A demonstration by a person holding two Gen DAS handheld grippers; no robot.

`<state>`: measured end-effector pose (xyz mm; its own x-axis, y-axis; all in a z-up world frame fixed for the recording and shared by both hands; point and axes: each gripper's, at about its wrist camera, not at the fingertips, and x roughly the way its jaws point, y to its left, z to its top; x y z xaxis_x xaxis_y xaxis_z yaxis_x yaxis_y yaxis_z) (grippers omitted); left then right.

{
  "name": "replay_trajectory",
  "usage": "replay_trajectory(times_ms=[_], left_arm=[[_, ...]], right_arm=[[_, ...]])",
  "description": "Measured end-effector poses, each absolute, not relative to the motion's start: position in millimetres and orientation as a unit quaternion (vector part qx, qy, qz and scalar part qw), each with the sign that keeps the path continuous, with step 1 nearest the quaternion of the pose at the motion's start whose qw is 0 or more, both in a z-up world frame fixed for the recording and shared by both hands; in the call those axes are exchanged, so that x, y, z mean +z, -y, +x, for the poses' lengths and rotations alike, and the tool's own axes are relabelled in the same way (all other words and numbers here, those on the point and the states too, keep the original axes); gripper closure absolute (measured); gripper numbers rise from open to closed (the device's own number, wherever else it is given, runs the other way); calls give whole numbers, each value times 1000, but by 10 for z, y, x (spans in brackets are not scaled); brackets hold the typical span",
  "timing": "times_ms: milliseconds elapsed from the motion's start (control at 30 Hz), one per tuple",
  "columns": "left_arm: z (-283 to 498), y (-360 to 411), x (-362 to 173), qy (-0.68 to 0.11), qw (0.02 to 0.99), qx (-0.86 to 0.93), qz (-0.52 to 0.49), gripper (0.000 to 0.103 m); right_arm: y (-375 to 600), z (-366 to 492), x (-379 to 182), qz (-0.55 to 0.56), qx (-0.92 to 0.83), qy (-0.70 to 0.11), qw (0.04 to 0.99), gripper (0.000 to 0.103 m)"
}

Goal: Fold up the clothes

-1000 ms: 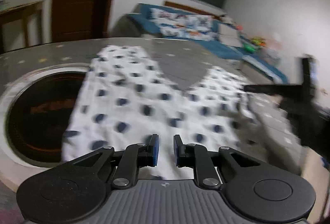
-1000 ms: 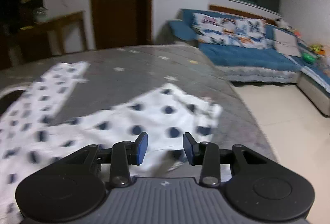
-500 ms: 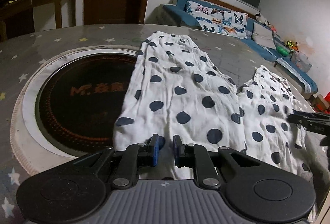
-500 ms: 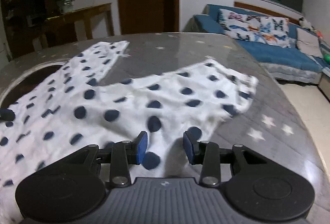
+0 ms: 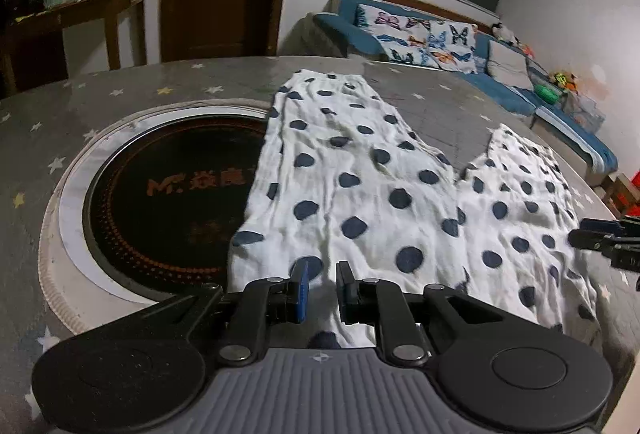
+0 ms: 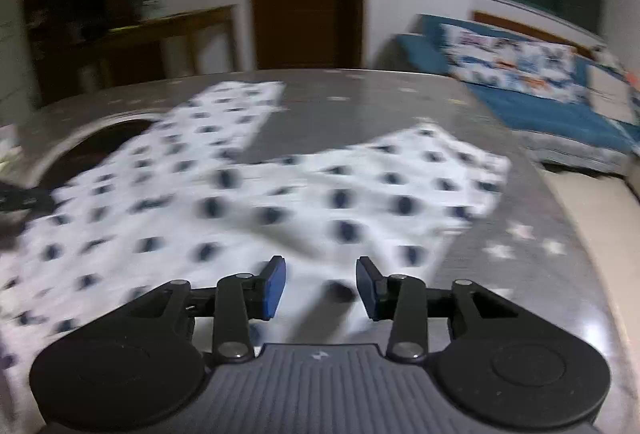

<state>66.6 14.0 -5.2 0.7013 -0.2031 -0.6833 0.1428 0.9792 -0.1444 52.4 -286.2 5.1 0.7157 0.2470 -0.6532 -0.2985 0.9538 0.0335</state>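
White trousers with dark blue dots (image 5: 360, 194) lie spread flat on the grey star-patterned table, legs pointing away and parted in a V. My left gripper (image 5: 322, 292) hovers over the waist end near its left corner; its jaws stand a small way apart with cloth showing between them, nothing pinched. My right gripper (image 6: 320, 288) is open and empty above the same trousers (image 6: 280, 206) at the near edge of the right leg; that view is blurred. The right gripper's tips (image 5: 600, 240) show at the right edge of the left wrist view.
A round black hotplate with a white ring (image 5: 160, 194) is set into the table (image 5: 120, 94), partly under the left trouser leg. The table's right edge (image 6: 560, 234) drops to the floor. A blue sofa (image 5: 440, 46) and a wooden side table (image 5: 80, 14) stand behind.
Both grippers have steadied and come lower and closer to the waist end of the trousers. The left jaws have parted slightly. The right view has swung and blurred again.
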Motion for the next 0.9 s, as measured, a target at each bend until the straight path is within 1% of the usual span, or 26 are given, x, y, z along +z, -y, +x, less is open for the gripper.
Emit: replay_trajectory(times_ms=[233, 300, 400, 500, 767, 900], left_arm=[[591, -128, -113, -384, 919, -85, -20, 86], [576, -140, -123, -387, 918, -81, -17, 86], [548, -128, -121, -387, 919, -75, 0, 86], [530, -119, -124, -388, 919, -70, 12, 80], [485, -114, -123, -389, 919, -59, 27, 75], [451, -117, -120, -391, 918, -52, 32, 74]], right_arm=[[2339, 204, 71, -63, 253, -351, 899, 56], [2251, 106, 51, -77, 268, -351, 894, 53], [2178, -11, 9, -98, 277, -354, 888, 53], [2163, -93, -50, -115, 273, -362, 884, 52], [2088, -206, 30, -120, 281, -342, 889, 51], [2019, -210, -39, -128, 291, -351, 881, 51]])
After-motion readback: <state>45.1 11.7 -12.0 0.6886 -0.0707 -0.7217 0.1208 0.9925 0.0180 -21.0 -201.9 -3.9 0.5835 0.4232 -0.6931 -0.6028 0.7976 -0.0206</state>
